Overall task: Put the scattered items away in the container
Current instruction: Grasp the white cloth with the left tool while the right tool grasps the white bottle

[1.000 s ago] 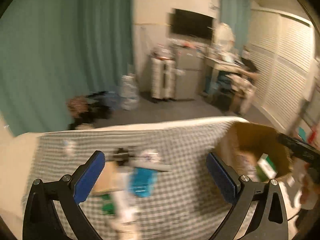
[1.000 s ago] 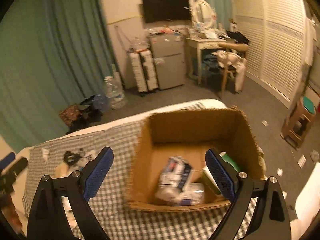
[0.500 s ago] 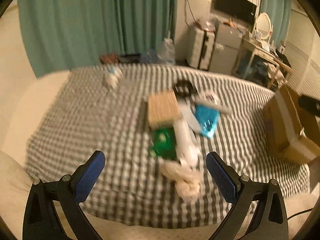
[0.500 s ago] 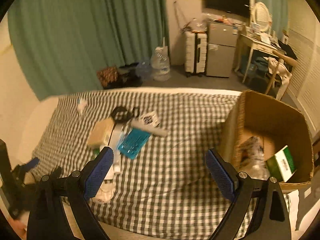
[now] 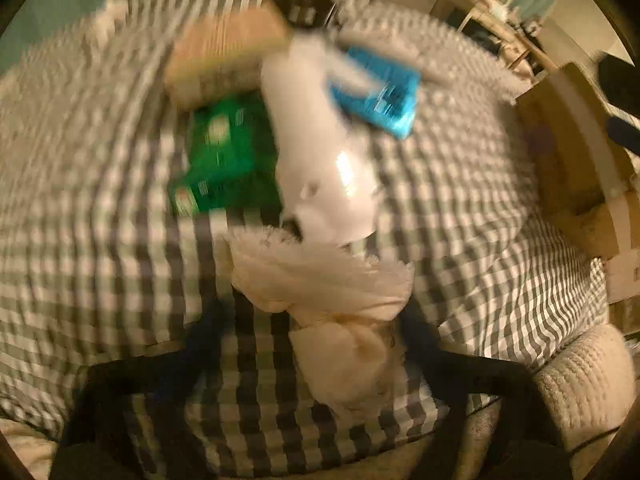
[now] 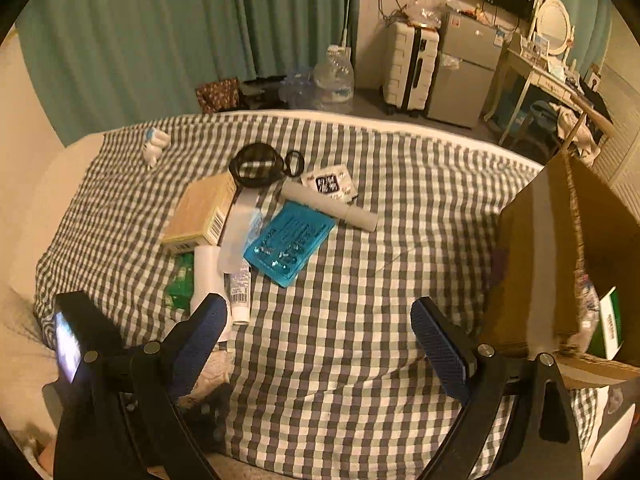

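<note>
A pile of items lies on the checked bedspread (image 6: 360, 280): a tan box (image 6: 202, 212), a blue packet (image 6: 290, 242), a green packet (image 5: 226, 160), a white bottle (image 5: 324, 160), a white tube (image 6: 330, 206), black straps (image 6: 260, 164). A crumpled white cloth (image 5: 332, 308) lies nearest. My left gripper (image 5: 316, 344) is open, blurred, its fingers either side of the cloth. My right gripper (image 6: 320, 336) is open and empty above bare bedspread. The cardboard box (image 6: 560, 264) stands at the right, with a green-and-white box (image 6: 610, 322) inside.
A small white item (image 6: 156, 148) lies at the bed's far left corner. Beyond the bed are a green curtain (image 6: 180, 32), a water jug (image 6: 334, 76), a white suitcase (image 6: 410, 68), a small fridge (image 6: 464, 76) and a desk (image 6: 552, 84).
My left gripper has dropped down and forward onto the pile, now straddling the white cloth. My right gripper has swung left, away from the box, toward the bed's middle.
</note>
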`<control>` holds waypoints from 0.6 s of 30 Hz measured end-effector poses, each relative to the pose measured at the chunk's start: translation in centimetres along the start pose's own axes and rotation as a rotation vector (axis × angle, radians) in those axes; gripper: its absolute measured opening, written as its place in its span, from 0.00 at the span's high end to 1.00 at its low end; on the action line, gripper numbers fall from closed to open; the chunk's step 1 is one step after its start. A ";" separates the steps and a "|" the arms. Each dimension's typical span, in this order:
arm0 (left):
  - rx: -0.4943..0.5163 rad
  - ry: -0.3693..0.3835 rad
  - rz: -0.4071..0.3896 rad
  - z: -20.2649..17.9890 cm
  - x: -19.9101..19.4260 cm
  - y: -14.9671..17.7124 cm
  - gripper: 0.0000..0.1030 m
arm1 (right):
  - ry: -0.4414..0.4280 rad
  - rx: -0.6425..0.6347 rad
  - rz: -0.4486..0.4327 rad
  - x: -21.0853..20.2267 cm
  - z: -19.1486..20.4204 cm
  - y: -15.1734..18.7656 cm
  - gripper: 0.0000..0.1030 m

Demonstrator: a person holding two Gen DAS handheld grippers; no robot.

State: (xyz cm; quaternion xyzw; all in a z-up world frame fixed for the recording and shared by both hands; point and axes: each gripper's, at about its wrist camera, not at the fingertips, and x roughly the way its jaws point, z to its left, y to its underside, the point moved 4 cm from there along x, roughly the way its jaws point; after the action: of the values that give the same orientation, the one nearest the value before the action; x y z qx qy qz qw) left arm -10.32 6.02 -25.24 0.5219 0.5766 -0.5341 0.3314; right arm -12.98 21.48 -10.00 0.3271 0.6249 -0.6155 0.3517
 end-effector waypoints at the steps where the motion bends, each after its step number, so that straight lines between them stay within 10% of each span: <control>1: -0.030 0.002 -0.013 0.6 -0.2 0.0 0.68 | -0.002 0.002 0.009 0.5 0.1 0.1 0.09; 3: -0.086 0.083 -0.039 1.5 -1.1 -0.1 0.87 | -0.005 0.001 0.029 1.3 0.3 0.3 0.09; 11: -0.231 -0.165 -0.224 8.1 -6.1 -0.6 0.87 | -0.095 -0.026 0.070 4.6 4.7 0.6 0.09; 18: -0.301 -0.156 -0.209 10.0 -4.7 0.3 0.87 | -0.102 -0.076 0.124 8.6 7.9 1.8 0.15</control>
State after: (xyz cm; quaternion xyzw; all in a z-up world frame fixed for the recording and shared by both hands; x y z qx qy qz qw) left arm -10.67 -4.84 -23.02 0.3610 0.6737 -0.5120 0.3921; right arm -15.79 13.45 -18.19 0.3196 0.6075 -0.5844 0.4327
